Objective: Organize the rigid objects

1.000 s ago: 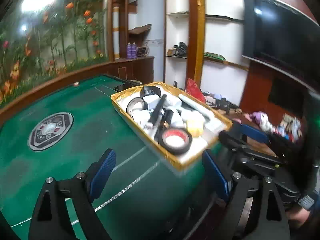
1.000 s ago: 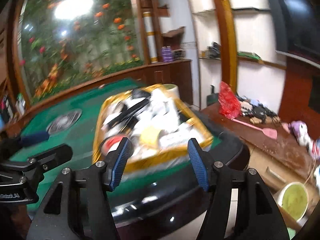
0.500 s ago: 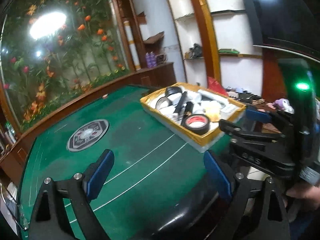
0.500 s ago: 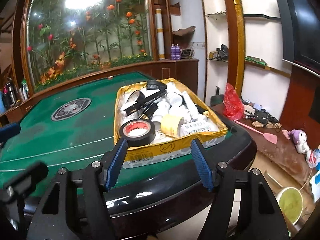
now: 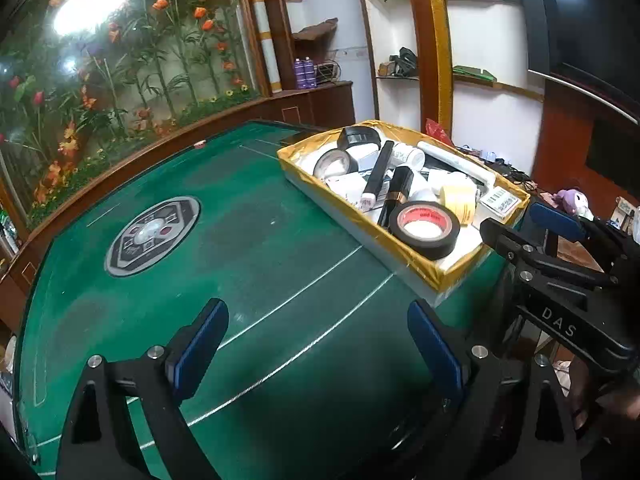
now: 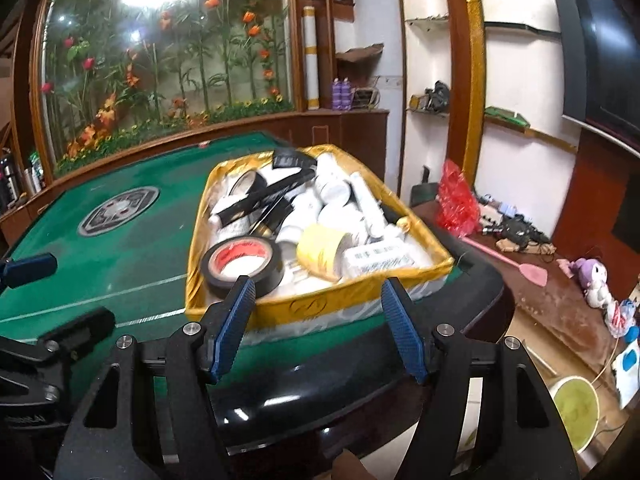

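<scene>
With both my right gripper (image 6: 316, 330) and left gripper (image 5: 318, 350) spread and empty short of the gold tray (image 6: 344, 300) on the green worktop (image 5: 240, 240), I'd reach for the near black tape roll (image 6: 242, 262) first, straddling its rim squarely.

Home lounge: mahjong table (image 5: 248, 240), TV (image 5: 592, 20).

A gold box (image 5: 404, 258) of tape rolls and tubes sat at the table's (image 5: 248, 248) far right corner. The left hand-held gripper (image 5: 316, 344) hung wide apart over bare felt.
</scene>
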`<state>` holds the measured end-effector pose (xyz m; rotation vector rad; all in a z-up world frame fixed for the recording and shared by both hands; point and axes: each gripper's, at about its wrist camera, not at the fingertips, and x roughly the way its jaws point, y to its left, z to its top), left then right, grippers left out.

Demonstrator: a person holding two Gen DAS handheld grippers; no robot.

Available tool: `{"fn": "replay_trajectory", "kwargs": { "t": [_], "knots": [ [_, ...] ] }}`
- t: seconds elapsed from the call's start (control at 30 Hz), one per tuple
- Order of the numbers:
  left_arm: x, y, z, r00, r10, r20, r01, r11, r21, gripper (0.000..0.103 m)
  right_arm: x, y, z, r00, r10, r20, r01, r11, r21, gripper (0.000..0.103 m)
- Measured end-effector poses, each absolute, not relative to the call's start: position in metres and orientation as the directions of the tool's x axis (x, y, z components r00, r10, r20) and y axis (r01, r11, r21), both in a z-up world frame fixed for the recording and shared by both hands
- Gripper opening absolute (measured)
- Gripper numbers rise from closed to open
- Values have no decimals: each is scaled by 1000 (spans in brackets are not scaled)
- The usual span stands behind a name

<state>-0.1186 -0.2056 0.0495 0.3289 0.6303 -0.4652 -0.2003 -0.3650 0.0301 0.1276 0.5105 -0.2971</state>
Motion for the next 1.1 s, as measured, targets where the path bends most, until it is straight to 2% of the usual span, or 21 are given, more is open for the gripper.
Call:
{"fn": "replay_trajectory", "kwargs": {
  "t": [0.13, 0.17, 0.2, 0.23, 0.43, 0.73, 1.1],
  "knots": [
    [-114, -210, 47, 702, -315, -639, 516, 843, 150, 92, -198, -367, 31, 828, -266, -494, 323, 946, 32, 68],
    [-114, -210, 44, 699, -313, -643, 516, 843, 150, 92, -198, -367, 30, 826, -275, -491, 327, 945, 22, 72],
    [-112, -211, 42, 692, -311, -651, 519, 841, 150, 92, -197, -367, 30, 824, -283, -491, 332, 943, 15, 80],
    [-112, -211, 40, 684, -311, -660, 524, 839, 148, 92, -197, -367, 31, 823, -292, -488, 339, 941, 9, 82],
    [-117, -210, 43, 685, -322, -654, 532, 834, 147, 92, -192, -364, 32, 828, -252, -500, 308, 951, 31, 83],
    [-121, -212, 43, 697, -314, -645, 528, 833, 166, 92, -198, -360, 35, 853, -223, -472, 273, 961, 38, 83],
    [-127, -215, 42, 681, -331, -653, 551, 819, 160, 92, -199, -366, 32, 845, -228, -485, 292, 955, 60, 83]
  ]
}}
